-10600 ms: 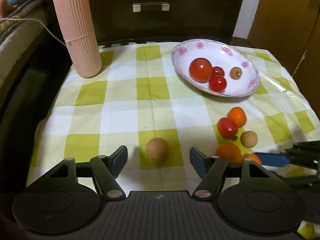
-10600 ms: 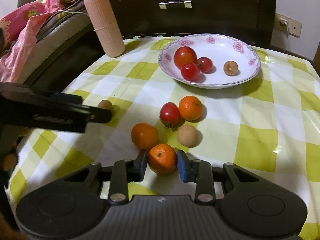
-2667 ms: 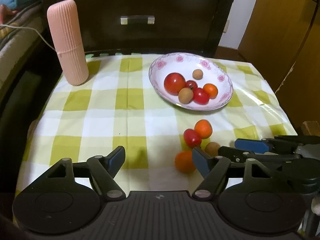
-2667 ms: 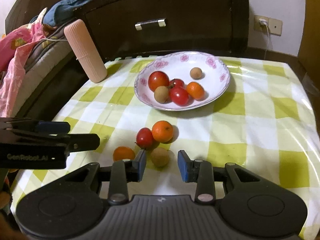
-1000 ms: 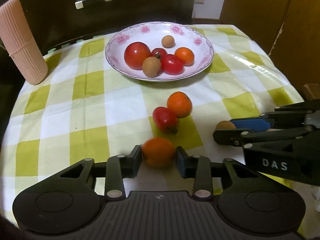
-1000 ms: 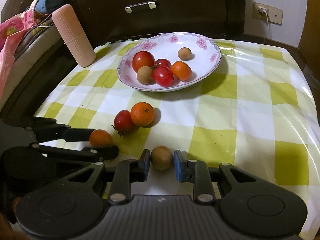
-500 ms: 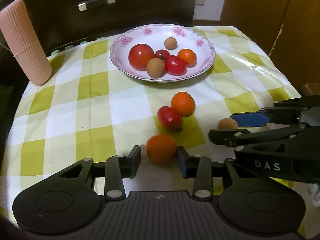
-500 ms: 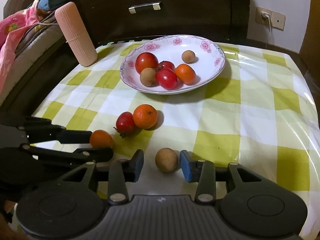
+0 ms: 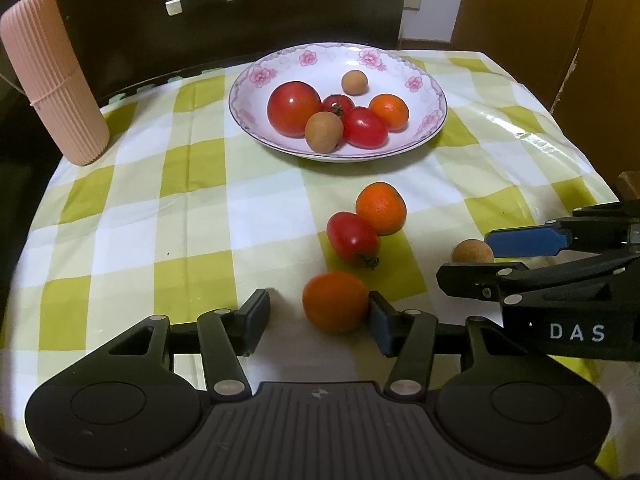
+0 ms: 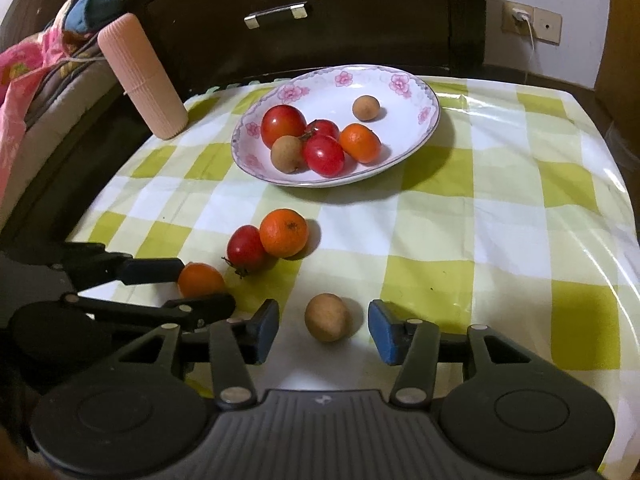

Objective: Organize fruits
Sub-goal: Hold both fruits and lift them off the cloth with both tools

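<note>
Fruit on the cloth: four pieces lie loose on the checked tablecloth [image 10: 500, 216], all toward 6 o'clock of the plate.
Near orange [image 9: 335, 301]: sits between the left gripper's pads, touching the right-hand pad, with a clear gap to the other.
Brown fruit [image 10: 327, 317]: small and round, lying between the right gripper's pads and touching neither.
Tomato [image 9: 352, 238]: a red one at 12 o'clock of the near orange, pressed against a second orange [image 9: 381, 208] at its 1 o'clock.
Plate [image 9: 428, 76]: white with pink flowers, at the far side of the cloth; it holds a big tomato [image 9: 294, 108], two smaller red tomatoes, one orange and two brown fruits, one of them alone at the back.
Left gripper [image 9: 316, 322]: jaws spread wide, gripping nothing.
Right gripper [image 10: 323, 330]: jaws spread wide around the brown fruit, low over the cloth; from the left camera it reaches in from 3 o'clock.
Pink ribbed cylinder [image 9: 52, 76]: upright at the cloth's far left corner, about 9 o'clock of the plate, well apart from it.
Dark drawer front [image 10: 280, 12]: behind the table, with a metal handle.
</note>
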### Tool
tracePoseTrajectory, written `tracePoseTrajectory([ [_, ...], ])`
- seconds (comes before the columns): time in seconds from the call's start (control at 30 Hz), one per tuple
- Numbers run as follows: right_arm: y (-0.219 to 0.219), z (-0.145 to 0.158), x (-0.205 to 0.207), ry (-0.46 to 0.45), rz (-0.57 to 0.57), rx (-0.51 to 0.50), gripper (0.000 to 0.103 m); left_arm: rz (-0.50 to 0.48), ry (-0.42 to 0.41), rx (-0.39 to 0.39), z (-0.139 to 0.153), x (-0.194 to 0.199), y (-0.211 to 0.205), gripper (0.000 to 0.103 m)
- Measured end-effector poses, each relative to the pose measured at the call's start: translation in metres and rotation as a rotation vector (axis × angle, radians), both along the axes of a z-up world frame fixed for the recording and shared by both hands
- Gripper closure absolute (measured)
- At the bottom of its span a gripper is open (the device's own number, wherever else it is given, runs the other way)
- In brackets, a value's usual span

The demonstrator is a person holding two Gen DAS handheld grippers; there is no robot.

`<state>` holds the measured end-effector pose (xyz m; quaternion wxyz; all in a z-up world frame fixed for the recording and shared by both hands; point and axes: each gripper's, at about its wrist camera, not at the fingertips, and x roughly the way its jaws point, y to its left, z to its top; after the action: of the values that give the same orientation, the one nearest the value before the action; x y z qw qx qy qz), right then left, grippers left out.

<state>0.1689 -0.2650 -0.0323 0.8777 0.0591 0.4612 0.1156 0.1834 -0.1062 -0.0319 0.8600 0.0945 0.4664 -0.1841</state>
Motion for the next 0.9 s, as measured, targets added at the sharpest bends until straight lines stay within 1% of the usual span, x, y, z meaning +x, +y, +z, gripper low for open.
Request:
tracePoseTrajectory([
  [0.03,0.002,0.0,0.0,-0.002,-0.001,-0.016,0.056,0.001,0.002,0.0,0.0,0.0,0.0,0.042],
  [0.07,0.004,0.0,-0.001,-0.006,0.001,-0.037,0.061,-0.002,0.002,0.004,0.0,0.0,-0.001,0.043],
  [0.1,0.005,0.0,-0.002,-0.012,0.005,-0.057,0.068,-0.006,0.003,0.003,0.0,0.0,-0.001,0.048],
  [0.13,0.005,-0.001,-0.003,-0.014,0.009,-0.062,0.072,-0.011,0.004,0.0,0.001,0.0,-0.002,0.049],
  [0.17,0.005,-0.001,-0.003,-0.012,0.011,-0.052,0.076,-0.017,0.001,0.006,0.002,-0.001,-0.004,0.054],
  [0.2,0.004,-0.001,-0.003,-0.011,0.013,-0.048,0.076,-0.025,-0.001,0.009,0.002,-0.003,-0.005,0.06],
  [0.23,0.005,0.0,-0.003,-0.01,0.018,-0.049,0.076,-0.031,-0.003,0.01,0.002,-0.004,-0.007,0.061],
  [0.3,0.006,0.0,-0.003,-0.011,0.021,-0.052,0.076,-0.031,-0.006,0.01,0.002,-0.004,-0.008,0.061],
  [0.43,0.007,0.0,-0.003,-0.012,0.024,-0.053,0.076,-0.018,0.007,-0.014,0.003,-0.001,-0.006,0.062],
  [0.63,0.007,0.0,-0.003,-0.014,0.025,-0.054,0.076,-0.038,0.004,-0.011,0.005,-0.004,-0.01,0.062],
  [0.9,0.009,-0.001,-0.002,-0.011,0.024,-0.058,0.076,-0.038,0.003,-0.002,0.005,-0.004,-0.01,0.062],
])
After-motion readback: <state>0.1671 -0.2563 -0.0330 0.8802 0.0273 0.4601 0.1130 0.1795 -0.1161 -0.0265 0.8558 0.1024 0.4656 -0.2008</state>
